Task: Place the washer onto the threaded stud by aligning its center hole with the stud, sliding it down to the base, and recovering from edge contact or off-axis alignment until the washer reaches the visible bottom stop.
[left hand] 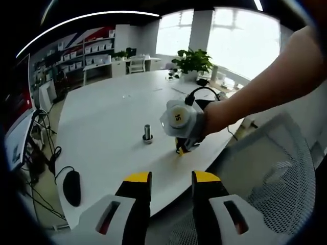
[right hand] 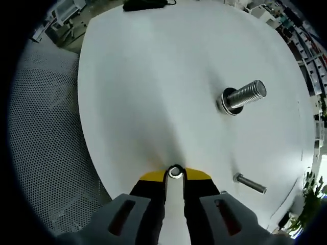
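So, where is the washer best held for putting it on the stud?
By its outer rim, on opposite edges, as the right hand-held gripper pinches the washer now: this leaves the flat ring's centre hole free. Come from above, along the upright threaded stud.

Right claw [right hand: 175, 174] points down at the white surface [right hand: 153, 92], its yellow-tipped jaws drawn close on the small silvery washer [right hand: 175, 171] between their tips. The threaded stud [right hand: 243, 97] stands well off to the right on its round base. A smaller metal pin [right hand: 250, 183] lies nearer, right of the claw.
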A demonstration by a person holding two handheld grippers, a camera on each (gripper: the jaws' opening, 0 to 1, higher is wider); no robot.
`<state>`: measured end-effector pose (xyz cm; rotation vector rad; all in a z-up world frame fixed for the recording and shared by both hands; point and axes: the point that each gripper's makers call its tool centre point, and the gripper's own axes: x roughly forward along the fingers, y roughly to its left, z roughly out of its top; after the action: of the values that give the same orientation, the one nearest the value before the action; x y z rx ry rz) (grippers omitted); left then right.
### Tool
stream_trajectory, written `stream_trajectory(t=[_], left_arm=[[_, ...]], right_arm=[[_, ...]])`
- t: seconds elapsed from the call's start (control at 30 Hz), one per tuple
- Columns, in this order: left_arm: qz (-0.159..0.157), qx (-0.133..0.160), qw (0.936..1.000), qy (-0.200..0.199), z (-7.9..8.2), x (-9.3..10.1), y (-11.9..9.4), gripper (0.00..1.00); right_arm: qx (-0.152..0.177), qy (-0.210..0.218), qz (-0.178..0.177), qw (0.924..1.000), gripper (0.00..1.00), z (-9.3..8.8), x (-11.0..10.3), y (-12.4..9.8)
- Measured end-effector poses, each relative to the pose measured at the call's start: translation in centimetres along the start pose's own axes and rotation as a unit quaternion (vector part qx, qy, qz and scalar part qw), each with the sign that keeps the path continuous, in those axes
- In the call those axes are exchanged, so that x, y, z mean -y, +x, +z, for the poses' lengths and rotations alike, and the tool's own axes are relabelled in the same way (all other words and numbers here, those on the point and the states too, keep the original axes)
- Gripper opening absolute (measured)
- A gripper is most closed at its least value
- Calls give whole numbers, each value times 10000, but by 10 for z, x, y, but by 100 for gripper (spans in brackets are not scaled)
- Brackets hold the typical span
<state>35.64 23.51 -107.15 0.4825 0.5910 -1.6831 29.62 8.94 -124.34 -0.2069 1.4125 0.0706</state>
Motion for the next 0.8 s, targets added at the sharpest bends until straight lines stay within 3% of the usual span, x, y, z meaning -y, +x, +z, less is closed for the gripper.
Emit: stream_trajectory(t=[0.1, 0.33, 0.37, 0.47, 0.57, 0.7, 0.8], left_arm=[[4, -2, 10000, 26, -2, -2, 3, 29], [11, -7, 10000, 38, 0, -1, 1, 29], [13, -9, 10000, 39, 0, 0, 1, 29], [4, -3, 10000, 43, 0, 0, 1, 29], [-5, -33, 10000, 51, -2, 0, 2, 30], [6, -1, 10000, 27, 0, 0, 1, 29], [-18, -60, 10000, 30, -5, -2, 4, 30]], right_arm=[[111, 453, 96, 9989, 14, -5, -3, -6], [127, 696, -4, 9975, 14, -21, 19, -14], [167, 743, -34, 9971, 14, -25, 17, -27], [281, 869, -136, 9957, 14, -30, 36, -31], [471, 1311, -224, 9900, 14, -32, 48, -45], [544, 1382, -320, 9884, 14, -36, 62, -56], [604, 1430, -359, 9872, 14, -39, 82, -48]])
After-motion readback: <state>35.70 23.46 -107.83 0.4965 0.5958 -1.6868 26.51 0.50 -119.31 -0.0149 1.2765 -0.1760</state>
